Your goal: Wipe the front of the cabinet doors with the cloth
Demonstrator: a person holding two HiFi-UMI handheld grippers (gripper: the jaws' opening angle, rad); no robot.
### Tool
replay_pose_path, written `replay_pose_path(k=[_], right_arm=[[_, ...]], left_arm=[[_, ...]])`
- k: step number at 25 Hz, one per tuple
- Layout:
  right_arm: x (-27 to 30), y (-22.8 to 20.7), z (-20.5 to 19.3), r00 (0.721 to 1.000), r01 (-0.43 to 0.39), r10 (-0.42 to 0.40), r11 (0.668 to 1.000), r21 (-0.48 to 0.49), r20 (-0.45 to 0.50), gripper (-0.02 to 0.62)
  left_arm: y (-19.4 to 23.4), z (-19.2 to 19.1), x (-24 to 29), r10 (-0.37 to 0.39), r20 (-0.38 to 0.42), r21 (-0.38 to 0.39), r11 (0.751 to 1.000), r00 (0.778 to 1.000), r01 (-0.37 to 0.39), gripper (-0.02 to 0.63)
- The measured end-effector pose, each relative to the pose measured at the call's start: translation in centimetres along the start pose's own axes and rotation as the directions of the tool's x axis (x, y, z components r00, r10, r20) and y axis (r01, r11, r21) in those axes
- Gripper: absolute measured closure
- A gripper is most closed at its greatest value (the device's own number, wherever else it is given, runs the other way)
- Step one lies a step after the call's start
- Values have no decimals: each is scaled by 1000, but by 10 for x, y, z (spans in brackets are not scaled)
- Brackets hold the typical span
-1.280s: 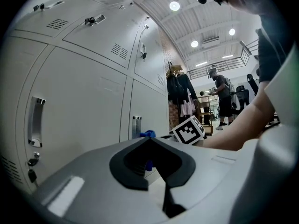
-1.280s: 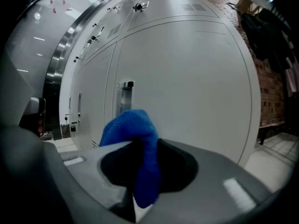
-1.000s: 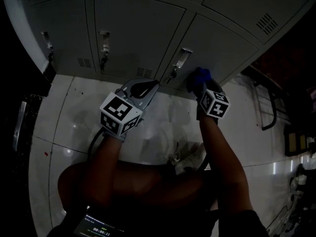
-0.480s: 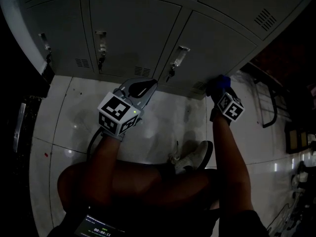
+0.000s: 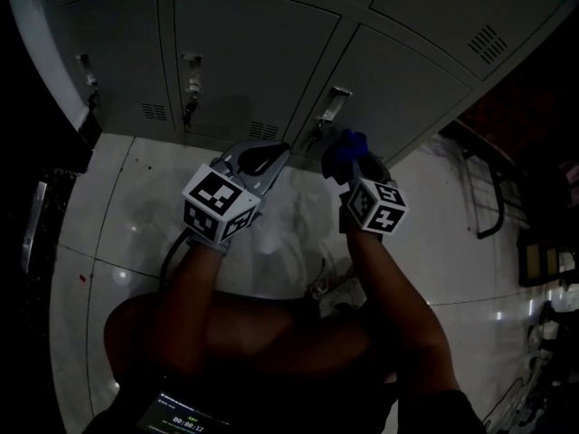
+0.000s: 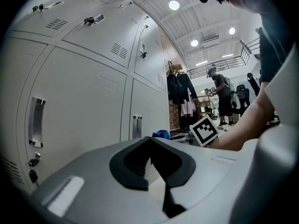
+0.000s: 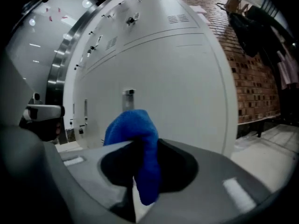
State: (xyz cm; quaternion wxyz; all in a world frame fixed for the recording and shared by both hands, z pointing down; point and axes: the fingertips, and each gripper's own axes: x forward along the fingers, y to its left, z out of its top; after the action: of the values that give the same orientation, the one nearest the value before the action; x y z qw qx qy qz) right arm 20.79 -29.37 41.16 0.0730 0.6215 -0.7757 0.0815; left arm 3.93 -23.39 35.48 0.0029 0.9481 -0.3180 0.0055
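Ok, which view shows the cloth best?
Right gripper view: the blue cloth fills the centre, clamped in the right gripper. Head view shows only a small dark bunch; left gripper view, a distant blue speck.

The head camera sits above the person and looks steeply down on the left gripper (image 5: 262,156), the right gripper (image 5: 351,163), the floor (image 5: 118,215) and the lowest cabinet doors (image 5: 253,61). The left gripper view rides low and close to those doors, facing along the row past its own jaws to the right gripper's marker cube (image 6: 205,130). The right gripper view faces one door front at close range; all three views share the lower door fronts and the cloth (image 5: 342,149).
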Motion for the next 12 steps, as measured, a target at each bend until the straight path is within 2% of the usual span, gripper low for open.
replay_pose_path(k=[3,5,8,12], right_arm=[[16,60,-6,995,-102,101,995,-22,-9,518],[28,86,-14,990,-138,138,990,-13,-27,518],[48,101,-28,988,-142,143,989,27,-61,518],[65,94,-44,989,-102,111,991,87,-96,518]], left_arm=[[1,2,-1,2,5,0,1000,1000,-2,606],[1,2,-1,4,8,-4,1000,1000,-4,606],[2,3,-1,8,13,-10,1000,1000,-8,606],[4,4,-2,8,21,-17,1000,1000,-8,606]])
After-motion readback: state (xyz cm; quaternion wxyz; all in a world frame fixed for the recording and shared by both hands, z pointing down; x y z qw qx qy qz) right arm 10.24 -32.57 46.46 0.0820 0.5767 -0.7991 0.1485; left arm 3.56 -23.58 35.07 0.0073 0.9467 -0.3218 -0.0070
